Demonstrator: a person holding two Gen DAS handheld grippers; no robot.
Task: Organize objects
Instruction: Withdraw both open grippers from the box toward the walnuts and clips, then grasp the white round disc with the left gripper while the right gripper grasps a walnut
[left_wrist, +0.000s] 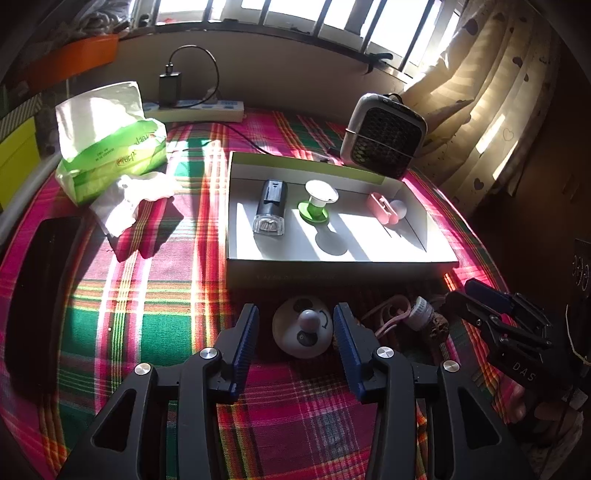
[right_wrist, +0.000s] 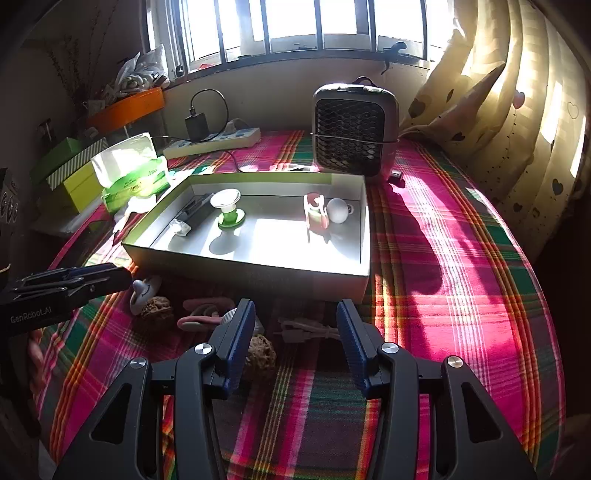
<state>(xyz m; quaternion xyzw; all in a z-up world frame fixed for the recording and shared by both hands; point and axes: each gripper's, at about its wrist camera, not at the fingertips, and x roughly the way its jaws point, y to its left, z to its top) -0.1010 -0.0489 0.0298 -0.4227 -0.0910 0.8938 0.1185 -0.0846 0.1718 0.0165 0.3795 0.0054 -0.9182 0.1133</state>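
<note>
Box (right_wrist: 255, 273) front wall blocks straight entry; its top lies open. Plaid cloth (right_wrist: 454, 258) right of box bare. Walnuts (right_wrist: 157, 308), pink clip (right_wrist: 201, 314), cable (right_wrist: 306, 332) crowd the box's front.

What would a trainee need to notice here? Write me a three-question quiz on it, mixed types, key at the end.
1. True or false: the left gripper is shut on the white round toy.
2. Multiple choice: which thing stands upright in the white box? A) walnut B) green-and-white spool C) pink cord
3. Fill in: the grey fan heater stands ___ the box, towards the window.

Key
1. False: its jaws are apart, one on each side of the toy.
2. B. The walnut and pink cord lie on the plaid cloth in front of the box.
3. Behind.
</note>
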